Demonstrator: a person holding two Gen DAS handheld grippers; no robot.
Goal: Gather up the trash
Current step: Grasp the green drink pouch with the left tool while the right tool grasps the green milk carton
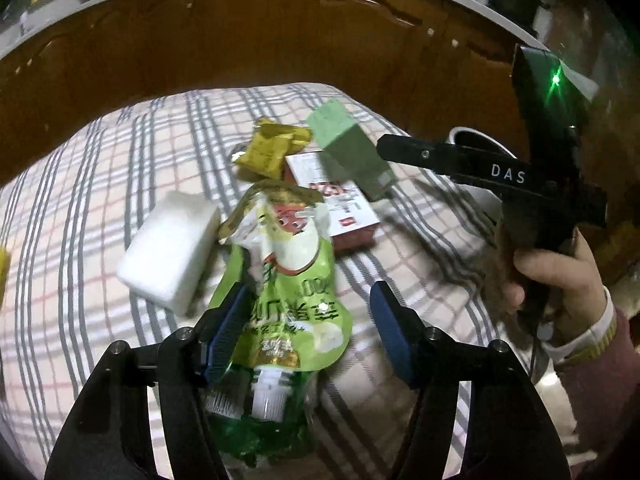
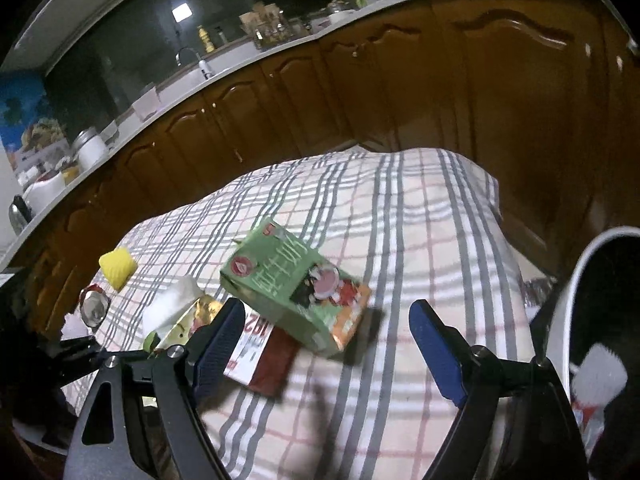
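A pile of trash lies on the plaid-covered table. My left gripper is open around a green spouted pouch, whose white cap points toward the camera. Beyond it lie a white foam block, a yellow wrapper, a red and white box and a green carton. My right gripper is open and empty above the table, just short of the green carton, which rests on the red and white box. The right gripper also shows in the left wrist view.
A white bin with a black liner stands at the table's right edge. A yellow sponge and a small metal cup sit at the far left. Wooden kitchen cabinets run behind the table.
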